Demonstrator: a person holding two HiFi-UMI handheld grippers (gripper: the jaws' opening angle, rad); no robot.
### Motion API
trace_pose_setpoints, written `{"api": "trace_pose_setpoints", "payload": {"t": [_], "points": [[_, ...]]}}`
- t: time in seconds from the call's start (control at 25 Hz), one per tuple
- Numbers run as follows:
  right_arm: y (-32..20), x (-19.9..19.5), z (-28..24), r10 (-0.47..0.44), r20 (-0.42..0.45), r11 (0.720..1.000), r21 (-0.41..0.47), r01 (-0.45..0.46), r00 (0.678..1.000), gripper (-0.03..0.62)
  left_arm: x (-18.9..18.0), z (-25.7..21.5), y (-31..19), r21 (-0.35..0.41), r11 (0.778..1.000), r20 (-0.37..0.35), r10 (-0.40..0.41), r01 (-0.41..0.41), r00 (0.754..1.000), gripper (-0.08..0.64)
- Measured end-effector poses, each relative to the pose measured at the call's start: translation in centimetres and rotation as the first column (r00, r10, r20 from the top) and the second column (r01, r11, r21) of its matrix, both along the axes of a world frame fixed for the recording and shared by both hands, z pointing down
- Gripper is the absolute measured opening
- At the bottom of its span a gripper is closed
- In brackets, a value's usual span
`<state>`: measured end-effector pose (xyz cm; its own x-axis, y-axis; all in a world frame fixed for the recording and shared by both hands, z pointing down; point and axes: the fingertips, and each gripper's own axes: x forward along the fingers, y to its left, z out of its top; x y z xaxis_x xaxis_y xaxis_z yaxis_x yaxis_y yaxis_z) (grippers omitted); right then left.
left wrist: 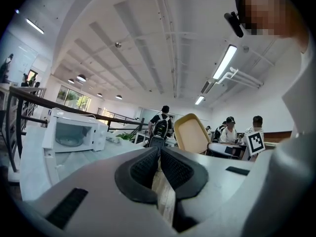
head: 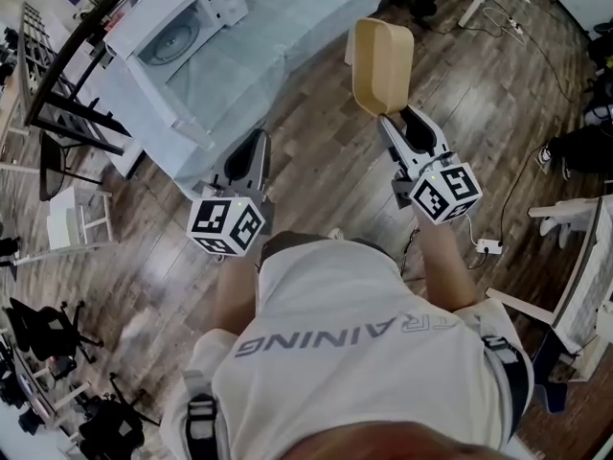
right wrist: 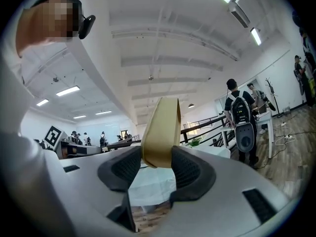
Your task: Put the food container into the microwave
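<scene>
Progress: by my reading I was midway. The food container point(head: 381, 63) was off any surface and in my grip, but not yet inside the microwave point(head: 182, 27).
Done: the pickup. The microwave door point(head: 163, 99) also stood open, with the round turntable showing in the cavity.
Left to do: as I judged it, carry the container across to the cavity, set it down inside and let go.
Right tongs point(head: 395, 121): closed on the container's edge, one pad on each side of the thin wall, as the right gripper view showed.
Left tongs point(head: 247, 156): pads drawn together with nothing between them, pointed toward the desk point(head: 287, 27).
Where the container was: held up in the air over the wooden floor point(head: 316, 180), to the right of the desk and well apart from the microwave at its far left end.
How the container looked: tan, a shallow tray with rounded corners and a raised rim, tipped up on edge so its open face turned toward the desk. It seemed empty and light, with no lid that I could see.
</scene>
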<state>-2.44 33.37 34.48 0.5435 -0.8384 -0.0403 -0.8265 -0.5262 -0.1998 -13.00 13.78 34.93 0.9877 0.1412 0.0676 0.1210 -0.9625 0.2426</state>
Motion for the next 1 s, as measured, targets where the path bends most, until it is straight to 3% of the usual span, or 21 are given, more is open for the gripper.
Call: {"api": "trace_pose_setpoints", "payload": {"t": [0.56, 1.0], "points": [[2.1, 5.1, 1.5, -0.007, 0.023, 1.0, -0.004, 0.007, 1.0, 0.209, 7.4, 0.5, 1.9, 0.015, 0.999, 0.021, 0.031, -0.031, 0.999, 0.044], [-0.5, 11.2, 1.2, -0.027, 0.013, 0.999, -0.037, 0.028, 1.0, 0.209, 14.9, 0.8, -1.0, -0.014, 1.0, 0.029, 0.019, -0.019, 0.999, 0.044]]}}
